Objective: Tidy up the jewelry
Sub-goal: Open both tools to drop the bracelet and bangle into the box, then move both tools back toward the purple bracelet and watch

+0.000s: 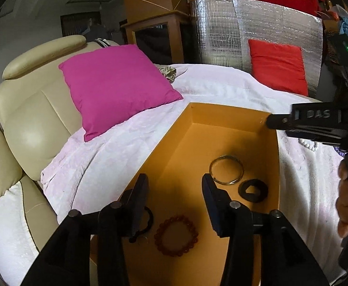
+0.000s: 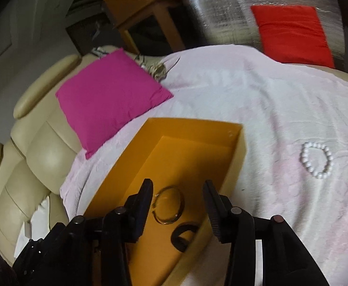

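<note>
We held both claws spread and empty above the orange box (image 1: 174,143): the left gripper (image 1: 175,188) and the right gripper (image 2: 177,194). Inside the box lay a metal bangle (image 1: 226,170), a black ring (image 1: 253,191) and an amber bead bracelet (image 1: 176,236); a white pearl bracelet (image 2: 316,160) lay on the blanket (image 2: 257,100) right of the box.

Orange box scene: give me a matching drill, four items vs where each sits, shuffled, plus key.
Items:
1. metal bangle
2. white bead bracelet
3. magenta pillow
4. amber bead bracelet

Places:
A. on the blanket, outside the orange box
B. against the cream sofa back
C. in the box, beside the black ring
D. in the box, between the left gripper fingers in view

Pairs: 1-C, 2-A, 3-B, 4-D
</note>
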`<state>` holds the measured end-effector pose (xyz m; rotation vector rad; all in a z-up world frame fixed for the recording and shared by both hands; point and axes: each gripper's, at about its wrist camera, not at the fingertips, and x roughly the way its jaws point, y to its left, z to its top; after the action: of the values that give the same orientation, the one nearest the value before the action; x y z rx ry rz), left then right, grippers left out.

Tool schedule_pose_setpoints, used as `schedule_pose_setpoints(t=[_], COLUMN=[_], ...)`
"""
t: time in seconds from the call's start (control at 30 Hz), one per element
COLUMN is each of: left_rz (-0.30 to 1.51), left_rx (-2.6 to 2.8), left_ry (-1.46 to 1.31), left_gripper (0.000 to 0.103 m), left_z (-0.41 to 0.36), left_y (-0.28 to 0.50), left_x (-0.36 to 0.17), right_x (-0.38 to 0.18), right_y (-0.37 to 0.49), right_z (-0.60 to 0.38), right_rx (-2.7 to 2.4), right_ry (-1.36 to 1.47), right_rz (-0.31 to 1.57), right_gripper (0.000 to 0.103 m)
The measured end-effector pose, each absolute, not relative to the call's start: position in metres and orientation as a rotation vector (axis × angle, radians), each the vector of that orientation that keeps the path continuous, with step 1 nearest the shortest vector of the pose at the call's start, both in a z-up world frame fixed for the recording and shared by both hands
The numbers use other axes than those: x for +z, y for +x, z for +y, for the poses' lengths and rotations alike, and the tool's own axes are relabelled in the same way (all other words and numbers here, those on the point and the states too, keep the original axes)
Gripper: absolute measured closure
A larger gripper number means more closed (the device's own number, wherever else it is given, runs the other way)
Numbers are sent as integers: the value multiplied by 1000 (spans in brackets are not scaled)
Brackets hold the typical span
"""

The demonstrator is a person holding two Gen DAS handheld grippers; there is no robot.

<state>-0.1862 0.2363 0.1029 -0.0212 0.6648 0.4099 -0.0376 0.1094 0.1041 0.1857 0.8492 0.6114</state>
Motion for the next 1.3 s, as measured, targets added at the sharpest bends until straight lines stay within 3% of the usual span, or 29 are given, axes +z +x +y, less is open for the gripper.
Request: schedule_pose_setpoints(t=[0.43, 0.53, 0.73, 1.0, 1.3], left_rz=[633, 631, 683, 729, 729], left_rx=[376, 359, 270, 114, 24], left_ry=[55, 75, 63, 64, 96], left_gripper=[43, 34, 30, 29, 29], left_z=[191, 177, 147, 89, 33], left_y=[-189, -189, -180, -154, -117], left_x=[129, 135, 139, 138, 122], right_x=[119, 122, 123, 93, 70], right_y=[-36, -39, -47, -54, -40], right_z=[-11, -44, -123, -251, -292], right_rx=[468, 430, 353, 224, 224], right_ry=[273, 276, 300, 458, 532], right_rz=[823, 814, 783, 748, 848], right_gripper=[55, 55, 55, 55, 55])
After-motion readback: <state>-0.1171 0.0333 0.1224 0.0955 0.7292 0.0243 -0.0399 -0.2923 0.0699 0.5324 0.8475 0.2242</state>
